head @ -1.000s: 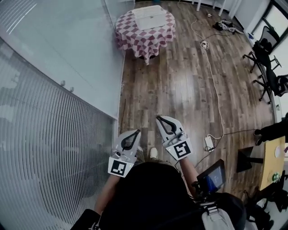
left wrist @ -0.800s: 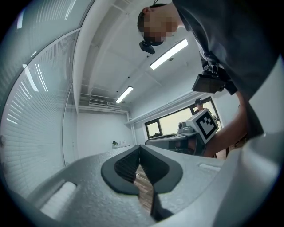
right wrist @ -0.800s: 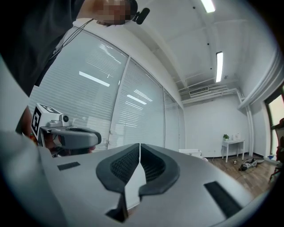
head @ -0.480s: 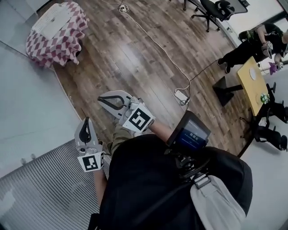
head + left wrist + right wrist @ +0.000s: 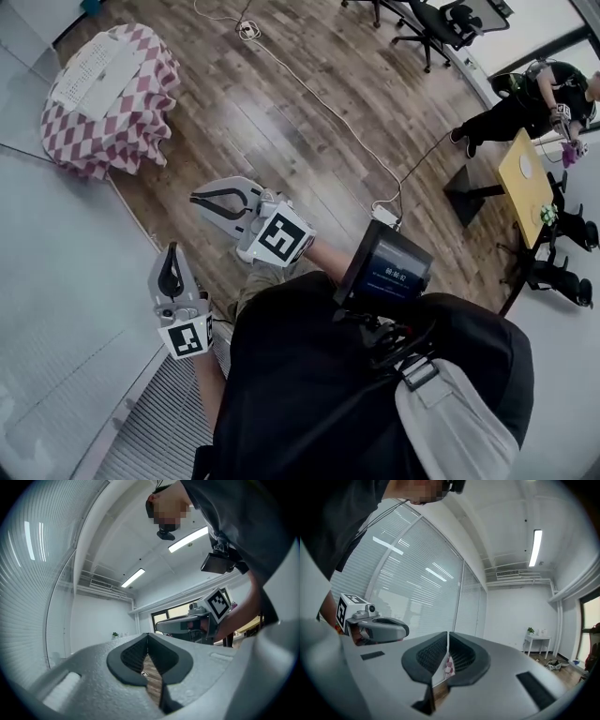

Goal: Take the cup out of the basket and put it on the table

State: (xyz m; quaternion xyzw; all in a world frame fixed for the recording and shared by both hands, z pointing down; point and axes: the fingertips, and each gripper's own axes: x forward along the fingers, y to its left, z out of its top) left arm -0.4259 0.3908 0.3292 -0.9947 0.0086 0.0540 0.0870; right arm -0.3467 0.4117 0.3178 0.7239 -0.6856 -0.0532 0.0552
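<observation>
A round table under a red-and-white checked cloth stands far off at the upper left of the head view, with a white basket on top. No cup shows from here. My left gripper is held over the wooden floor near the glass wall, jaws shut and empty. Just right of it and further forward is my right gripper, also shut and empty, pointing toward the table. In the left gripper view the left gripper is closed, and in the right gripper view the right gripper is closed too.
A glass wall with blinds runs along the left. A white cable and power strip lie on the floor. Office chairs, a seated person and a yellow table are at the right. A screen hangs at my chest.
The head view has swung, so the checked table went from top centre to upper left. Both grippers stay shut and have drifted apart, the right one now ahead of the left.
</observation>
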